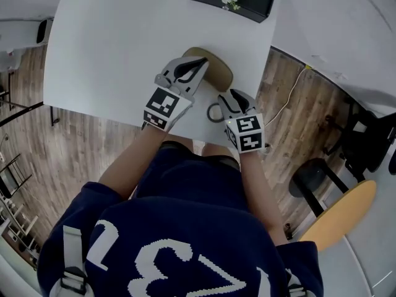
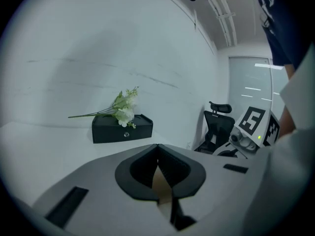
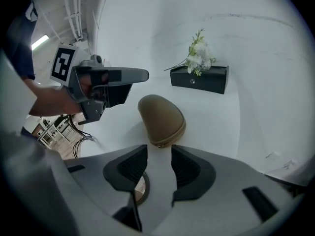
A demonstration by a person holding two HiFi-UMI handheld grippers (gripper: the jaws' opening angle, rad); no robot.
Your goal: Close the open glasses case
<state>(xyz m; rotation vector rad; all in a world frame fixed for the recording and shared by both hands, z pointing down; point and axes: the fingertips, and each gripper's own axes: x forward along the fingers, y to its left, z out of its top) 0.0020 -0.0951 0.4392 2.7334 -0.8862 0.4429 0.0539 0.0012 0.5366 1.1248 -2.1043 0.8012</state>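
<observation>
Left tool (image 2: 157,149): clenched, and there it is, both dark pads meeting at the tips. Nothing is visibly pinched between them; only a sliver of tan shows through the gap underneath.
Right tool (image 3: 158,154): released, its jaws standing apart with bare white table between them.
Glasses case (image 3: 160,118): a tan shell lying flat, straight ahead of the right tool and just beyond its tips. From there the two halves sit together, with a seam running round the edge and a small pull at the end nearest the tool.
Left tool against the case: in the head view its tips hang over the case's left part. From the right tool it comes in from the left, its nose level with the top of the shell. I cannot tell whether it touches.
Tools to each other: close, side by side, with the right tool set a little further back from the case than the left.
Table (image 1: 111,48): white, carrying the case under and ahead of both tools.
Black box (image 3: 202,80): well beyond the case, far ahead of both tools.
White flowers (image 3: 199,55): lying on top of that box, stems trailing to the left.
Office chair (image 2: 216,124): black, off to the right beyond the left tool.
Person: navy shirt (image 1: 185,228), with a bare forearm behind each tool.
</observation>
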